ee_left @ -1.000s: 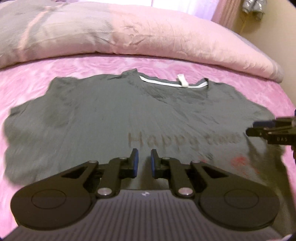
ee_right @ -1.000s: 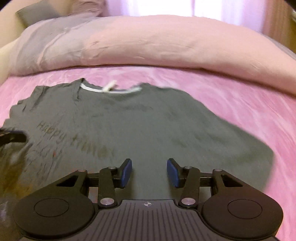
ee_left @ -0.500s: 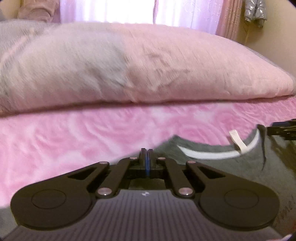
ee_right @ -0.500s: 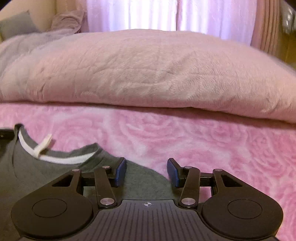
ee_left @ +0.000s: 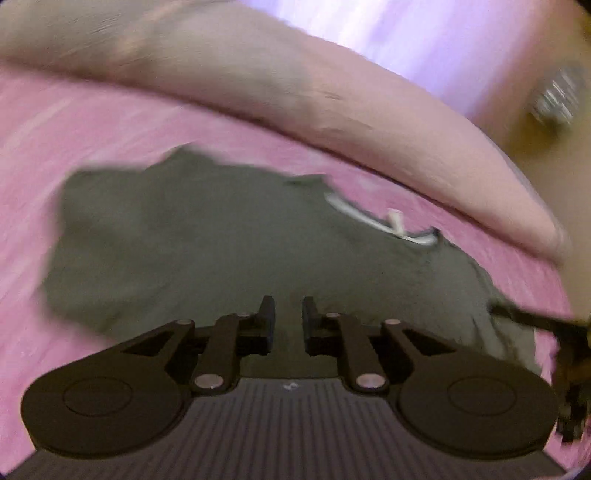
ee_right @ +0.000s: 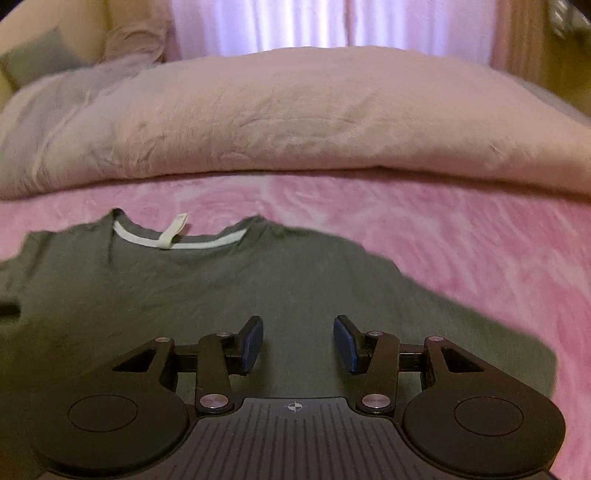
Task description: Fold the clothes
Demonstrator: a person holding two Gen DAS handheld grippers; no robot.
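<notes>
A dark grey T-shirt lies flat on the pink bedspread, its white-lined collar towards the pillow. It also shows in the right wrist view, with its collar at upper left. My left gripper is open with a narrow gap and empty, just above the shirt's body. My right gripper is open wide and empty above the shirt's right half. The right gripper also shows blurred at the right edge of the left wrist view.
A long pale pink pillow or rolled duvet lies across the bed behind the shirt. The pink rose-patterned bedspread surrounds the shirt. Curtains hang behind the bed. A beige wall is at the right.
The left gripper, shut half a second ago near the collar, has opened and drawn back over the shirt. The right gripper stayed open and drew back too, so more of the shirt shows.
</notes>
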